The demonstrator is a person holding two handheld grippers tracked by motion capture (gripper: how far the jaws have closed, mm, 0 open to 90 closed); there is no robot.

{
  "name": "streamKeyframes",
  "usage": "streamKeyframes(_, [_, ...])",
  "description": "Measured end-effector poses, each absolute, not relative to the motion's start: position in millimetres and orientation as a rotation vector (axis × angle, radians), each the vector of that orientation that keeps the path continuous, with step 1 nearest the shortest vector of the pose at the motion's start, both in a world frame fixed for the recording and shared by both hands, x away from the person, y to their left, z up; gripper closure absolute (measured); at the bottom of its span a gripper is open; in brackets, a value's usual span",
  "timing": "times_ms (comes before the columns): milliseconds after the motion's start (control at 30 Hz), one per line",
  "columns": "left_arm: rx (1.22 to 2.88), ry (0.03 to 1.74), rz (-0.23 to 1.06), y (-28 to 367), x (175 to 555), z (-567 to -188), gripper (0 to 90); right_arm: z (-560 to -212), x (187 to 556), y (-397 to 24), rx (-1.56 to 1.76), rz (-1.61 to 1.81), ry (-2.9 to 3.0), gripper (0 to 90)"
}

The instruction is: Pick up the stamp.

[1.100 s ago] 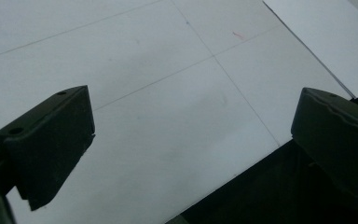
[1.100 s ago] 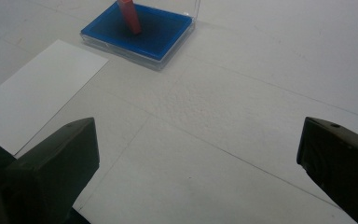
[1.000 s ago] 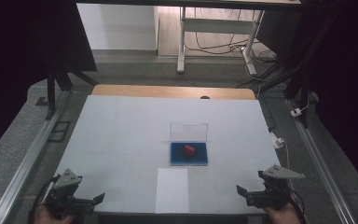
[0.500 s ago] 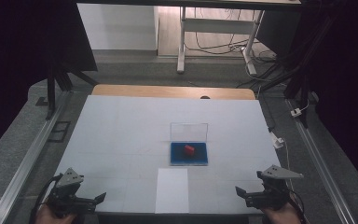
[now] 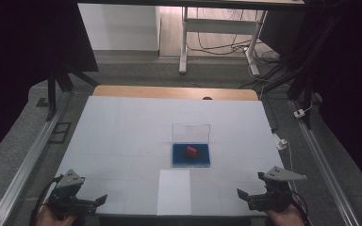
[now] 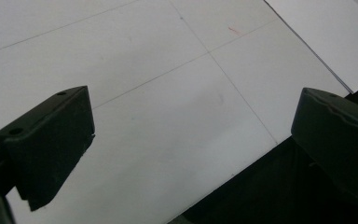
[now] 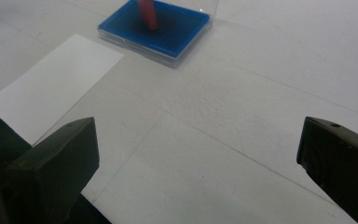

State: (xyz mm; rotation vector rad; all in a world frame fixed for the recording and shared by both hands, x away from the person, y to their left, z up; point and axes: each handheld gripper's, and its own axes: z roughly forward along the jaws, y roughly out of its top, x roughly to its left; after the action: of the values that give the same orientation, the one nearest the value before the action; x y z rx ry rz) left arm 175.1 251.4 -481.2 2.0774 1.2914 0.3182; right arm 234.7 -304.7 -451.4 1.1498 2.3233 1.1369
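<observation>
Right tongs [image 5: 247,195] have edged inward; both tongs gape empty, left tongs [image 5: 96,201] flanking white sheet [image 5: 174,192].

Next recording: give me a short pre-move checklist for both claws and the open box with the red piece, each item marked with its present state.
1. Left claw open and holding nothing: ok.
2. Right claw open and holding nothing: ok.
3. Box lid raised, blue inside exposed: ok.
4. Red piece resting inside the box: ok.
5. White sheet lying flat at the near table edge, apart from the box: ok.
6. Whether the red piece is loose or fixed in the box: cannot tell.
</observation>
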Motion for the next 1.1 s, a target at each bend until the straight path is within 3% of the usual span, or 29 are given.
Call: streamKeyframes(1100, [2.071,1.293,0.339,251,173,-481,0.0,-446,251,-264,0.963,1.273,2.438,0.0])
